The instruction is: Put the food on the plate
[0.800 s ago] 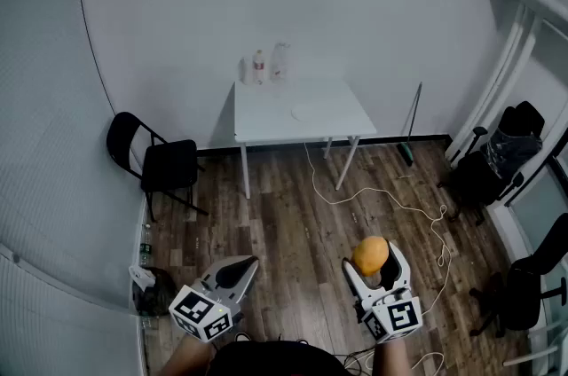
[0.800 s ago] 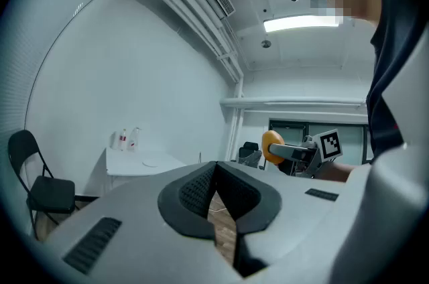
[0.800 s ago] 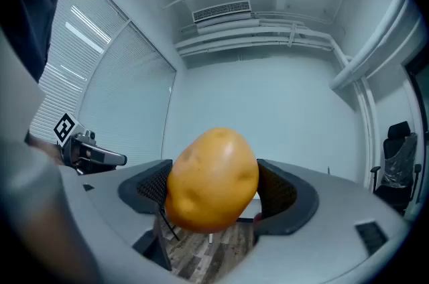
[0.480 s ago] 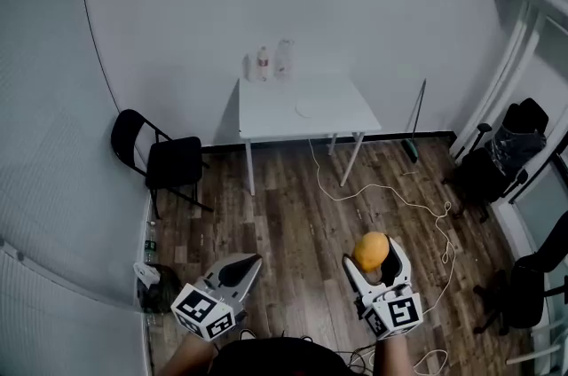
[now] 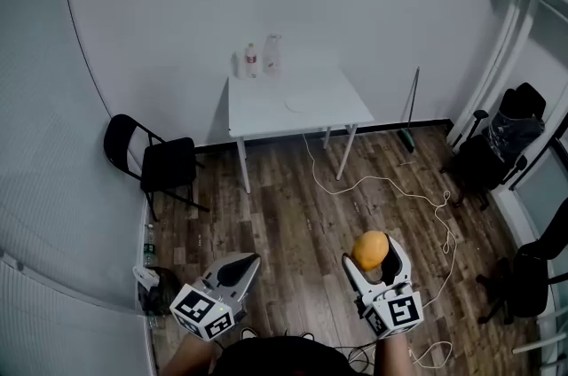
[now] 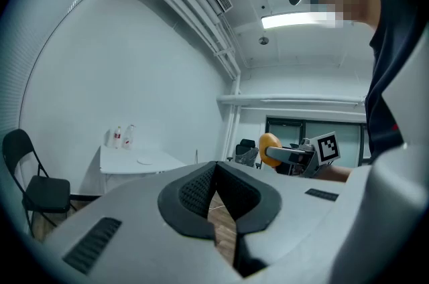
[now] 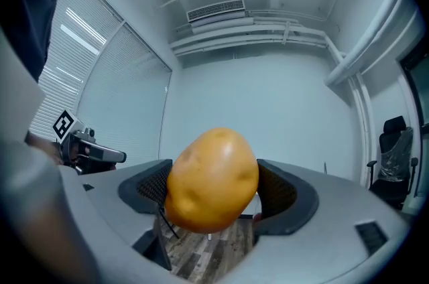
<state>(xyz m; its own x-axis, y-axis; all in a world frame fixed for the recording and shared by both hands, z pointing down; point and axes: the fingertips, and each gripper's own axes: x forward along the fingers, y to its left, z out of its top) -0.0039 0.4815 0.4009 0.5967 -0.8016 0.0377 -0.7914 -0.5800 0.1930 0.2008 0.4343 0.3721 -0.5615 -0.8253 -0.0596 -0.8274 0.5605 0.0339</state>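
Observation:
My right gripper [image 5: 374,255] is shut on an orange-yellow potato [image 5: 370,250], held over the wood floor; in the right gripper view the potato [image 7: 212,179] fills the gap between both pads. My left gripper [image 5: 238,270] is shut and empty, its pads [image 6: 201,190] touching. A white plate [image 5: 301,104] lies on the white table [image 5: 266,113] far ahead by the wall, also seen as the plate [image 6: 145,161] in the left gripper view. Both grippers are well short of the table.
Two bottles [image 5: 251,60] stand at the table's back edge. A black folding chair [image 5: 155,161] sits left of it, office chairs [image 5: 497,152] at right. A white cable [image 5: 390,188] snakes over the floor. A broom [image 5: 409,113] leans by the wall.
The view has shifted a little; the table now sits slightly further left in the head view. Both grippers keep their places and the potato stays gripped.

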